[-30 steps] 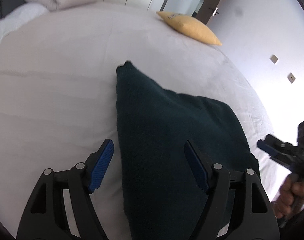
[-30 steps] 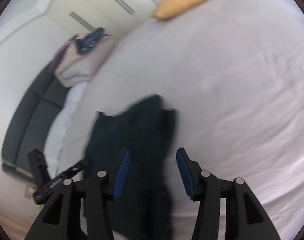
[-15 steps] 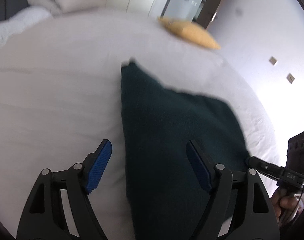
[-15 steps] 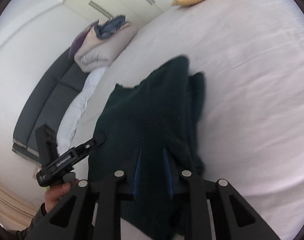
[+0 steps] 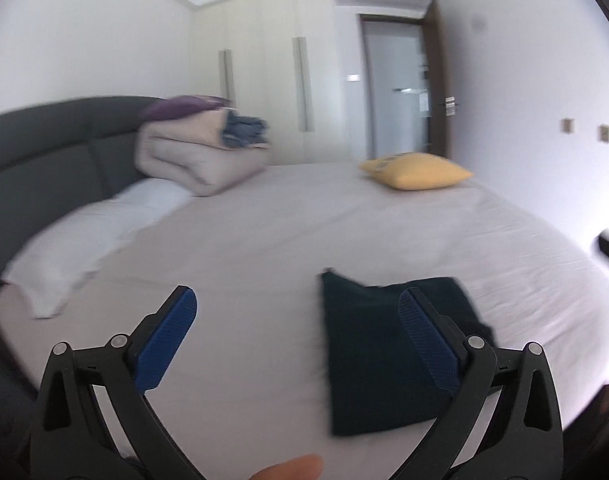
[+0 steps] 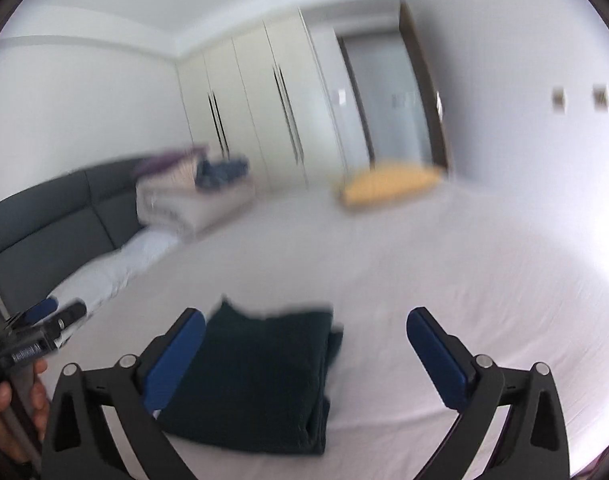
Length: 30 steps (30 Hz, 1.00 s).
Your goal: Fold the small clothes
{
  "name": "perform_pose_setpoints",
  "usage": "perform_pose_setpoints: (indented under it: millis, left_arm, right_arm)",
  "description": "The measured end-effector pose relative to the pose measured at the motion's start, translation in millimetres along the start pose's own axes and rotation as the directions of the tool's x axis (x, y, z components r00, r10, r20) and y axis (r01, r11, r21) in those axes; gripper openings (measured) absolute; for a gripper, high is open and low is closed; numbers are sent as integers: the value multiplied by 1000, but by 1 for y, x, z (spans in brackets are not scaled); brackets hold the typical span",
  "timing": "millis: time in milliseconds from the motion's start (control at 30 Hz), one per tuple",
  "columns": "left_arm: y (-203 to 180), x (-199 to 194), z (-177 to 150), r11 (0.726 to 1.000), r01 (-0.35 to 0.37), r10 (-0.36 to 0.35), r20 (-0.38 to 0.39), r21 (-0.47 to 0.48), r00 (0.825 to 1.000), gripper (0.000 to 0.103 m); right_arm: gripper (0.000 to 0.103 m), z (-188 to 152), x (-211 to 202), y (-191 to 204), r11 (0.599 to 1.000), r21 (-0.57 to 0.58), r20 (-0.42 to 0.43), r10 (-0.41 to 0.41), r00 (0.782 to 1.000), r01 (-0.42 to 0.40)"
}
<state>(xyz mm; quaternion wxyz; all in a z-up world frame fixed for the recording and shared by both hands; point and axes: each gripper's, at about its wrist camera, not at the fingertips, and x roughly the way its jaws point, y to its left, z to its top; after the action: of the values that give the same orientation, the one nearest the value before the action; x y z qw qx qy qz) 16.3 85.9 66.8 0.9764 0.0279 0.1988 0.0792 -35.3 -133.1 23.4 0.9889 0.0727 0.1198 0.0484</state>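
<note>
Both sets of jaws have just been opening and now stand spread wide with nothing between them: the left gripper [image 5: 298, 338] and the right gripper [image 6: 306, 354] hang above the bed [image 5: 264, 240]. The folded dark green garment [image 6: 260, 376] lies flat on the sheet. Farther off rest a yellow cushion [image 5: 416, 170] and folded bedding [image 5: 196, 156].

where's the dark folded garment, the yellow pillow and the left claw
dark folded garment [image 5: 376, 356], left wrist view, middle of top layer
yellow pillow [image 5: 416, 171], left wrist view, middle
left claw [image 5: 296, 320], left wrist view, midway between fingertips
</note>
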Motion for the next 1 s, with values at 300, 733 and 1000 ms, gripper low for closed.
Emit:
perform_pose_setpoints:
  millis: [300,733,1000]
  left_arm:
    - [9,-28,-27,997,22,-32,-149,-68,988,103]
    - [-7,20,-55,990,107,-127,-245,-92,961,103]
    - [-8,41,-66,990,108,-131,-290,-92,948,103]
  right_arm:
    - [103,14,-47,26,994,-87,4,-60,998,60]
    - [103,-31,-29,22,994,3,-293,-104,950,110]
    - [103,-40,-20,31,994,-38,-345,-109,932,102]
